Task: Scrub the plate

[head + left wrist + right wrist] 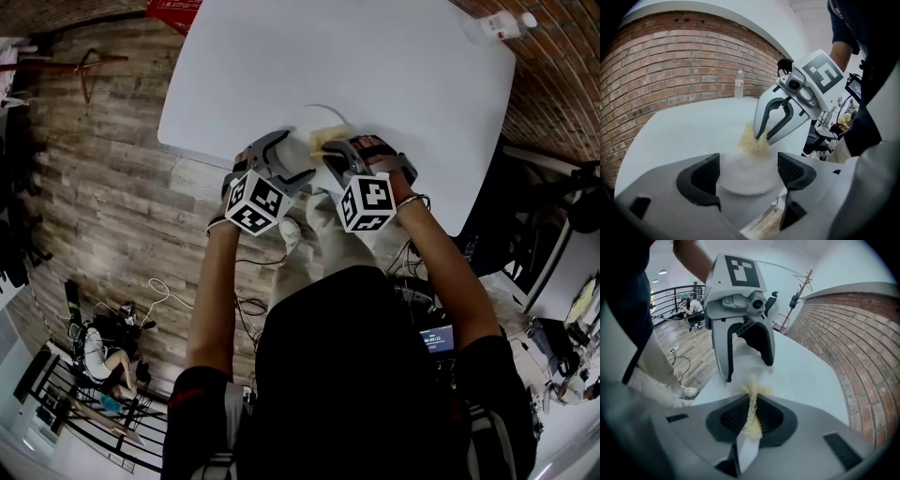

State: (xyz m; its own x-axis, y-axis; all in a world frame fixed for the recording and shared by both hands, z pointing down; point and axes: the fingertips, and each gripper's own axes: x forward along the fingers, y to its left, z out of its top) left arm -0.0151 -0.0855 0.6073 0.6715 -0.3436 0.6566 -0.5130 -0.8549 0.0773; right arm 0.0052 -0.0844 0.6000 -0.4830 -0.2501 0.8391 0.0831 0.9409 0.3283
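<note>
Left tongs (747,172) clamping white plate (743,186) at table (375,66) edge; right tongs (751,409), clenched on yellow scourer (751,143), holding it against plate.

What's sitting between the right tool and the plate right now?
A yellow scrub pad, pinched in the right tool and resting against the plate, seen in the left gripper view.

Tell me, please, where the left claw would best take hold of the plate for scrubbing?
The near rim of the plate, coming from the table edge, one pad on each side. It lies flat and is narrow enough to fit between the pads, and the right claw's scrubber occupies its far part.
</note>
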